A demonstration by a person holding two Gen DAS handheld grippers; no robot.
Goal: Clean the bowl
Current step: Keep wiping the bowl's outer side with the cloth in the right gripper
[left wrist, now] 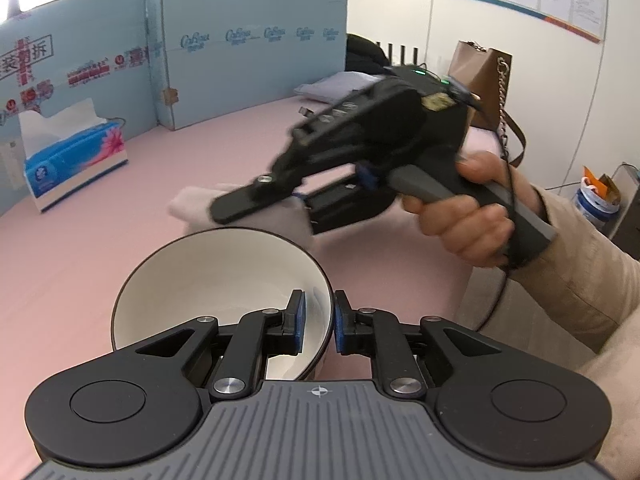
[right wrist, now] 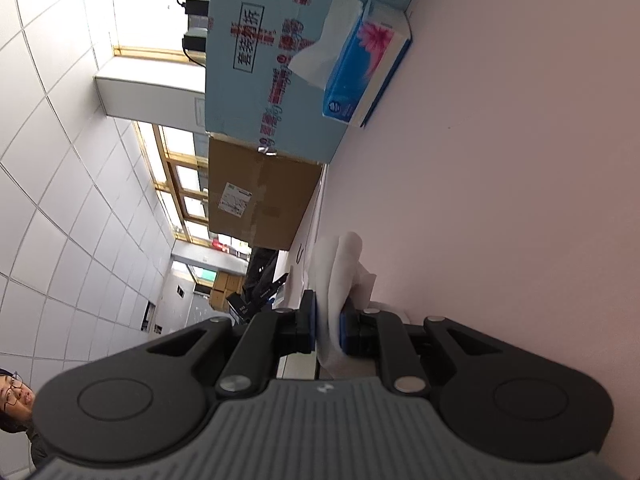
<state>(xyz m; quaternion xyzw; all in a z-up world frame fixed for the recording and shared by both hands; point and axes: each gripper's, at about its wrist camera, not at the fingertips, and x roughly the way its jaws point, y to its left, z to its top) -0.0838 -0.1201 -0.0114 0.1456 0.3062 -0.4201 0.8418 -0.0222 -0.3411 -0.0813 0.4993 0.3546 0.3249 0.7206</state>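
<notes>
Left claw [left wrist: 319,322] clamped on the white bowl's [left wrist: 208,276] rim, bowl tilted above the pink bench [left wrist: 100,248], right claw [right wrist: 326,330] pinching what looks like a tissue [right wrist: 336,280] just beyond the bowl.

Bright window glare, fisheye-bent edges, motion-blurred right tongs [left wrist: 256,200]

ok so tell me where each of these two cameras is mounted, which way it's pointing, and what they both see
Left wrist: sits on the left gripper, looking forward across the pink table; its jaws pinch the rim of the white bowl, and the person's right hand holds the right gripper beyond.
Right wrist: sits on the right gripper, rolled sideways, looking along the table toward the cardboard boxes; its jaws clamp a white tissue.
Shared: the tissue box, the blue carton, the table and the tissue.
</notes>
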